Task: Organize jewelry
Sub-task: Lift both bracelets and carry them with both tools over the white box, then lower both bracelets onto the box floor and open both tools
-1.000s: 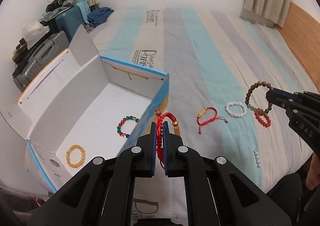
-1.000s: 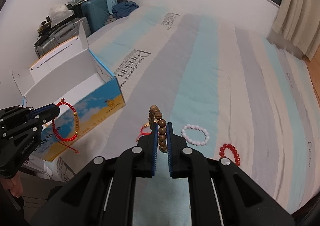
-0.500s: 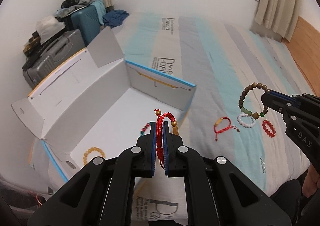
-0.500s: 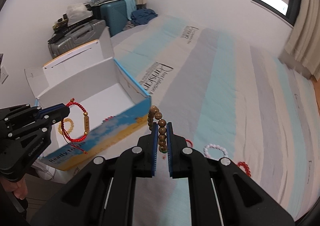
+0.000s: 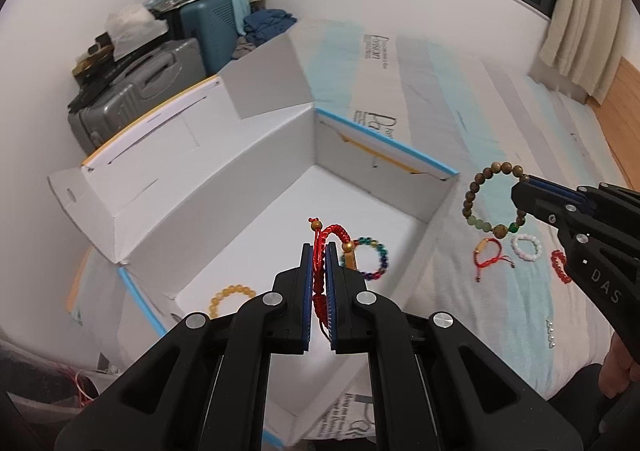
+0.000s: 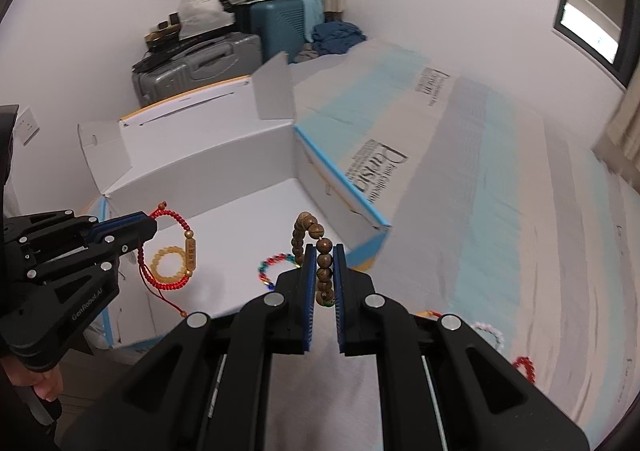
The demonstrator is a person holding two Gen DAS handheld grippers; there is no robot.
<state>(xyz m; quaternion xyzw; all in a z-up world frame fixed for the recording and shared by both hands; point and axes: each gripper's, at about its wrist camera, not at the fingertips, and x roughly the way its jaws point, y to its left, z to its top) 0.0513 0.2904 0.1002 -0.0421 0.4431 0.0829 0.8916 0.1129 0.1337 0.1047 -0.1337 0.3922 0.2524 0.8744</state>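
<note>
My left gripper (image 5: 319, 251) is shut on a red cord bracelet (image 5: 320, 247) with gold beads and holds it above the open white box (image 5: 200, 187); it also shows in the right wrist view (image 6: 172, 251). My right gripper (image 6: 323, 251) is shut on a brown wooden bead bracelet (image 6: 322, 259), seen in the left wrist view (image 5: 480, 195) just past the box's right wall. A yellow bead bracelet (image 5: 230, 297) and a multicoloured bead bracelet (image 5: 372, 257) lie in the box.
On the striped bed cover (image 5: 500, 119) lie a red cord bracelet (image 5: 486, 255), a white bead bracelet (image 5: 526, 247), a red bead bracelet (image 5: 558, 267) and a short pearl piece (image 5: 551, 333). Suitcases (image 5: 160, 75) stand by the wall behind the box.
Both grippers have moved left toward the box with their bracelets. The left one now hangs over the box's inside; the right one has come close to the box's right wall.
</note>
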